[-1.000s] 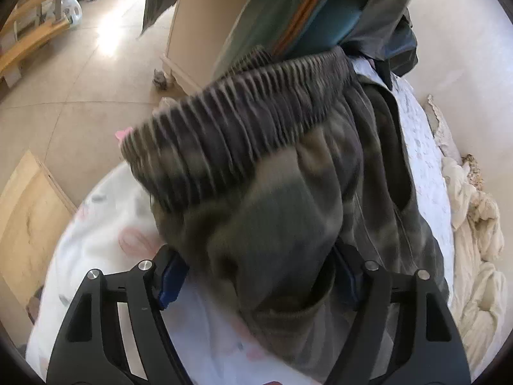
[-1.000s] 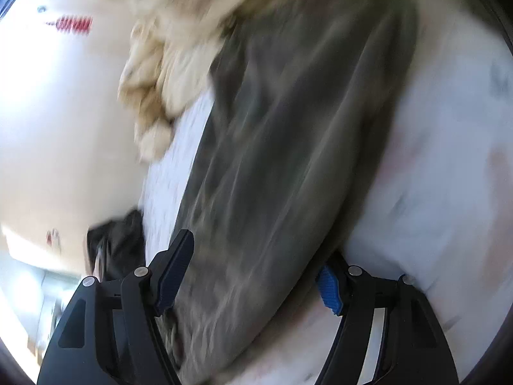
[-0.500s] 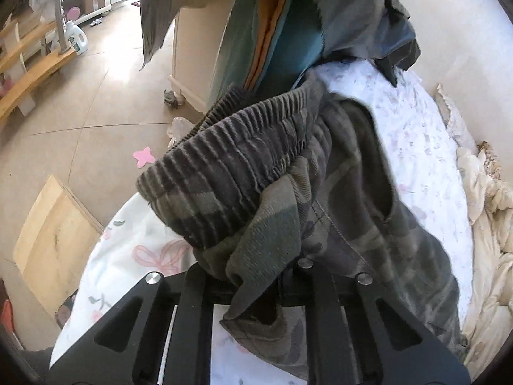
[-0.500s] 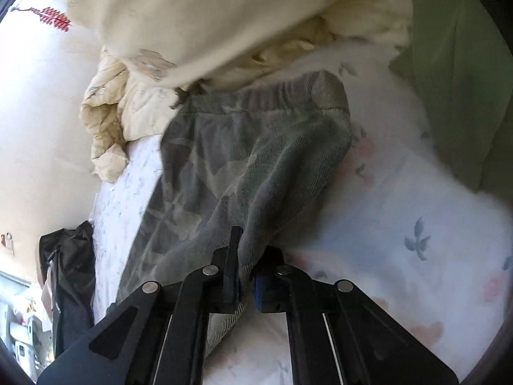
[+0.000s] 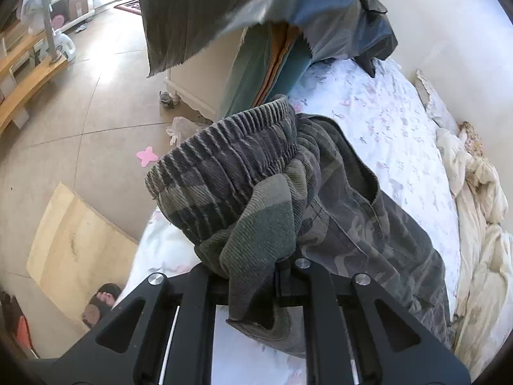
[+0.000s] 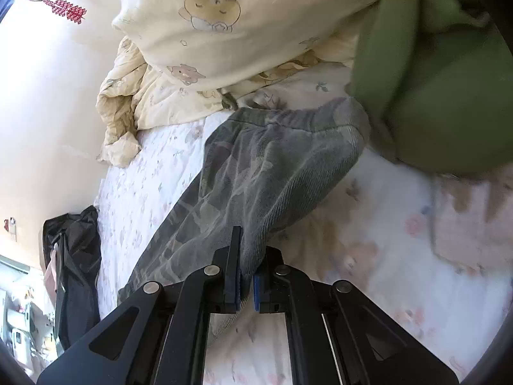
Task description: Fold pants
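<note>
Cloth is bunching between the closed jaws of the left gripper (image 5: 253, 276), which is pinching a fold of the camouflage pants (image 5: 352, 218) just below the ribbed waistband (image 5: 224, 160); that end is hanging raised in front of the left wrist camera, above the near corner of the flowered bedsheet (image 5: 394, 134). Over in the right wrist view, the right gripper (image 6: 246, 280) is likewise clamping narrow on an edge of the same pants (image 6: 256, 173) close to the hem band (image 6: 298, 120), with fabric filling the slit between its blue pads (image 6: 257, 284). From the left grip the garment is running away and to the right across the bed toward the cream quilt (image 5: 477, 224) heaped by the wall, so its long axis is lying between the two hands, waistband at the left, hem at the right. Most of the middle is resting on the sheet while both held ends are sitting higher. Each hand is about equally close to its own end, so the fold probably depends on carrying one end along that axis to the other. A green garment (image 6: 442, 102) is crowding the right side near the hem and could snag the swing.
</note>
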Demonstrator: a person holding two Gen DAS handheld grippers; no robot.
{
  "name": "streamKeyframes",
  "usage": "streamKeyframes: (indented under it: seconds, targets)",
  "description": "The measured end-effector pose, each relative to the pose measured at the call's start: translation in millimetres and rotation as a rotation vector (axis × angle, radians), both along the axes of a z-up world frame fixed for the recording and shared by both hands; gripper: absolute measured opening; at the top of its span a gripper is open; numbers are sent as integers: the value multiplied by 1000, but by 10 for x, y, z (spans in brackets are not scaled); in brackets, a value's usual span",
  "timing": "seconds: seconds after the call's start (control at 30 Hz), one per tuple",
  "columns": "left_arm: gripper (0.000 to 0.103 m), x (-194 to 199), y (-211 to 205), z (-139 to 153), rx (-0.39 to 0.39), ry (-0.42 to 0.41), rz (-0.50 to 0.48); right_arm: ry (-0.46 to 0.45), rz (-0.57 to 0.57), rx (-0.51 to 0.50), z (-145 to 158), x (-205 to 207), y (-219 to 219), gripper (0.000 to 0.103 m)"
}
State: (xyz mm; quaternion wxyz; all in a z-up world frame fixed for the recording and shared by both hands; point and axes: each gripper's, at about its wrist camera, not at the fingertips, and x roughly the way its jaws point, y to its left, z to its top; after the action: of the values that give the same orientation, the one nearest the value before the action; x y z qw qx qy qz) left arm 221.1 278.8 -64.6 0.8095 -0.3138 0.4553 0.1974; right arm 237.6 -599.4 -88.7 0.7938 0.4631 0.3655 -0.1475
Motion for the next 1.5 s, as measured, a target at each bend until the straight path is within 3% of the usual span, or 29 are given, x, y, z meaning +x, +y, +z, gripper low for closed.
streamKeyframes:
  seconds: [0.27,0.53,0.63,0.83,0.93,0.97,1.0,1.03,1.07,1.13,1.2,1.27,1.37,1.43,1.5]
  targets:
    - [9,-658,161,263,21,35,-21,28,33,6,77,-559,89,3]
    - [9,-1437,353,249,30,94,-13,137,54,-28,196,-1166,280,3]
    - [9,-1652,370,262,71,113,-37,195,78,-68,206,-1321,349,3]
    - [14,-1732,327,-54,66,273,-55,370,104,-44,-150,-1390,372,4]
    - [18,-1675,315,-221,83,362,-53,467,97,-88,-185,-1361,372,18]
    - [19,-1672,341,-269,68,380,-41,495,90,-131,-150,-1344,380,32]
    - [20,-1684,369,-290,49,381,-26,515,81,-176,-102,-1342,385,53]
    - [22,-1681,396,-307,30,384,-9,522,69,-219,-41,-1353,388,63]
    - [25,-1690,431,-342,-2,398,12,513,56,-275,74,-1360,418,68]
    - [30,-1705,454,-392,-38,442,21,496,34,-359,247,-1372,455,67]
    - [32,-1729,463,-366,-42,449,29,419,18,-410,469,-1362,533,68]
    - [44,-1736,519,-254,38,443,51,295,80,-368,571,-1288,660,68]
    - [65,-1761,630,-54,152,404,106,209,202,-359,632,-1065,938,68]
    - [65,-1717,657,75,197,343,122,178,272,-363,628,-929,1081,67]
    - [65,-1553,470,152,240,302,34,155,339,-366,608,-753,1247,68]
